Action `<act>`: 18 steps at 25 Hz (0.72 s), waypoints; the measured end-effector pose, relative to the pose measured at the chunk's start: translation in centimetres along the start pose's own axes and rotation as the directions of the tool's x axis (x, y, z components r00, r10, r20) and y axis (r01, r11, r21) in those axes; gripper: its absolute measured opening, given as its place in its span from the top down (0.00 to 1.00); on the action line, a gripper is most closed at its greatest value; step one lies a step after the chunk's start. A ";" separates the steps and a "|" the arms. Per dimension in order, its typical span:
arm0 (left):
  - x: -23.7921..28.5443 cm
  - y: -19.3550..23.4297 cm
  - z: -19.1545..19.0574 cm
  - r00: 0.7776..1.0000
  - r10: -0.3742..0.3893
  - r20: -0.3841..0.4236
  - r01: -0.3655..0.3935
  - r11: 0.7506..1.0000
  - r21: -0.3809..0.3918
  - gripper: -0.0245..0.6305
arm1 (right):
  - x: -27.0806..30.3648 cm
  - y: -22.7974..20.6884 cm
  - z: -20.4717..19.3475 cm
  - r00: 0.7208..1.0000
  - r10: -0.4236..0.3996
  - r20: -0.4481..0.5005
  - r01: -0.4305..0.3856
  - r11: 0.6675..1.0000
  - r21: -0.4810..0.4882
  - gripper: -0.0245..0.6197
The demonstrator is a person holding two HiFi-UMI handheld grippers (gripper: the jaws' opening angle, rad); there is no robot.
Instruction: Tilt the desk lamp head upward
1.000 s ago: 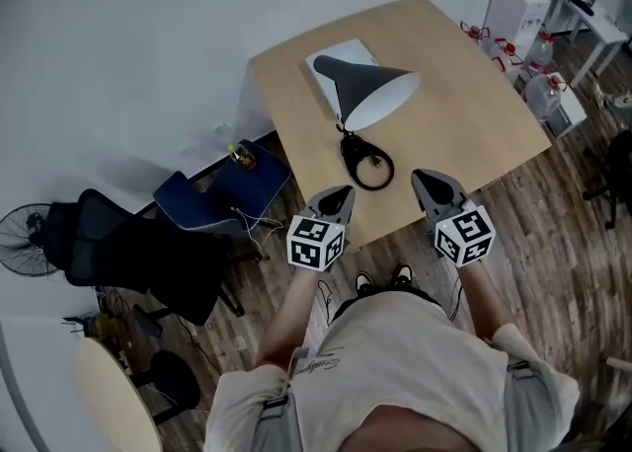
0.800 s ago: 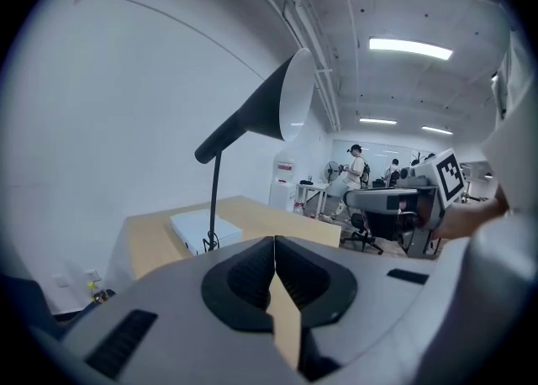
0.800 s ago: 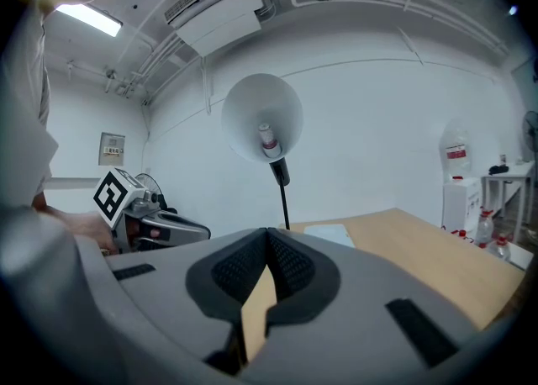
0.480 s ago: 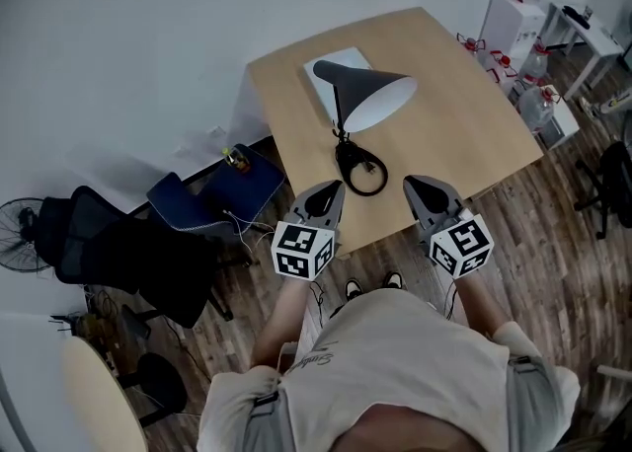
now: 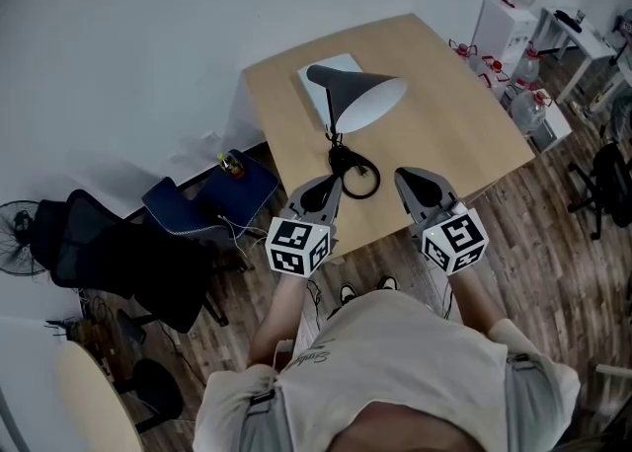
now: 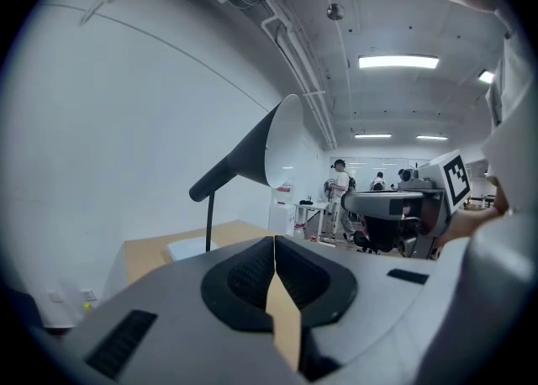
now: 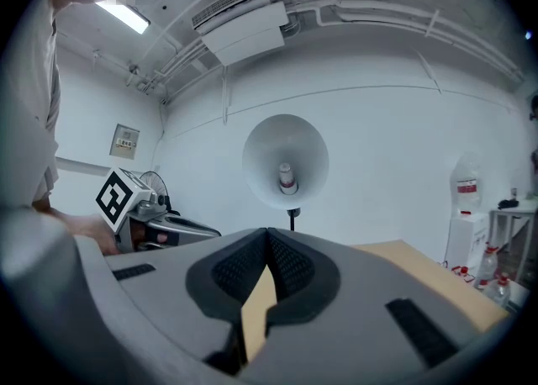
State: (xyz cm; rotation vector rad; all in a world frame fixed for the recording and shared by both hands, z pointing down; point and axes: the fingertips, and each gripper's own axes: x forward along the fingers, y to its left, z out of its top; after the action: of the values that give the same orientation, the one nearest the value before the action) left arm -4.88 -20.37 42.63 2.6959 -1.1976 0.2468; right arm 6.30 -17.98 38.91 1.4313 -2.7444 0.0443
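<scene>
A desk lamp stands on the wooden table [image 5: 454, 114]. Its dark cone head [image 5: 354, 95] points right and slightly down, white inside, above a black ring base [image 5: 354, 176]. My left gripper [image 5: 326, 189] is shut and empty at the table's near edge, just left of the base. My right gripper [image 5: 407, 184] is also shut and empty, a little right of the base. In the left gripper view the lamp head [image 6: 265, 152] rises beyond the closed jaws [image 6: 274, 245]. The right gripper view looks into the lamp head [image 7: 286, 160], above its closed jaws [image 7: 267, 236].
A white sheet [image 5: 324, 73] lies under the lamp head. Left of the table are a blue seat [image 5: 209, 193], a black office chair [image 5: 109, 253] and a fan [image 5: 15, 233]. A water dispenser [image 5: 509, 1] and bottles [image 5: 528, 105] stand at the right.
Both grippers have edged forward and now sit closer to the lamp's base. The lamp itself has not moved, and both grippers stay shut.
</scene>
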 end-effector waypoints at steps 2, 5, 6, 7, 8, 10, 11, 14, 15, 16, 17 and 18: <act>-0.2 -0.3 -0.1 1.000 0.004 0.001 -0.004 1.000 -0.010 0.94 | -0.2 0.1 -0.1 1.000 0.002 -0.004 -0.002 1.000 0.005 0.97; -0.6 -0.5 -0.4 1.000 0.012 0.006 -0.012 1.000 -0.014 0.94 | -0.6 0.4 -0.6 1.000 0.006 -0.007 -0.006 1.000 0.014 0.97; -0.8 -0.6 -0.4 1.000 0.014 0.009 -0.014 1.000 -0.012 0.94 | -0.7 0.6 -0.7 1.000 0.006 -0.006 -0.006 1.000 0.018 0.97; -0.9 -0.5 -0.3 1.000 0.016 0.011 -0.016 1.000 -0.010 0.94 | -0.8 0.7 -0.8 1.000 0.006 -0.005 -0.006 1.000 0.022 0.97; -1.1 -0.5 -0.2 1.000 0.019 0.014 -0.019 1.000 -0.010 0.94 | -0.9 0.8 -0.8 1.000 0.006 -0.004 -0.006 1.000 0.025 0.97; -1.3 -0.4 0.0 0.999 0.025 0.019 -0.025 1.000 -0.013 0.94 | -1.1 1.1 -0.8 1.000 0.007 -0.004 -0.007 1.000 0.027 0.97; -1.4 -0.4 0.0 0.999 0.028 0.022 -0.027 1.000 -0.015 0.94 | -1.2 1.3 -0.9 1.000 0.007 -0.006 -0.007 1.000 0.025 0.97; -1.4 -0.6 0.0 0.999 0.023 0.024 -0.022 1.000 -0.021 0.94 | -1.6 1.3 -0.9 1.000 0.001 -0.009 -0.001 1.000 0.031 0.97; -1.4 -0.6 -0.1 1.000 0.019 0.024 -0.018 1.000 -0.023 0.94 | -1.6 1.3 -0.9 1.000 0.000 -0.007 0.000 0.999 0.044 0.97; -1.3 -0.6 -0.1 1.000 0.015 0.023 -0.015 1.000 -0.026 0.94 | -1.6 1.2 -0.9 1.000 0.001 -0.003 0.000 0.998 0.061 0.97; -1.3 -0.7 -0.2 1.000 0.012 0.024 -0.011 1.000 -0.028 0.94 | -1.6 1.2 -0.9 1.000 0.002 -0.001 -0.002 0.997 0.077 0.97; -1.3 -0.8 -0.2 1.000 0.009 0.025 -0.008 1.000 -0.031 0.94 | -1.6 1.2 -1.0 1.000 0.001 0.000 -0.001 0.996 0.087 0.97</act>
State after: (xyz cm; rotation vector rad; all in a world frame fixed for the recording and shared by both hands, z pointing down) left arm -5.21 -18.89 42.48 2.6761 -1.2100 0.1950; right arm 6.27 -15.91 39.79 1.4500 -2.7754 0.1655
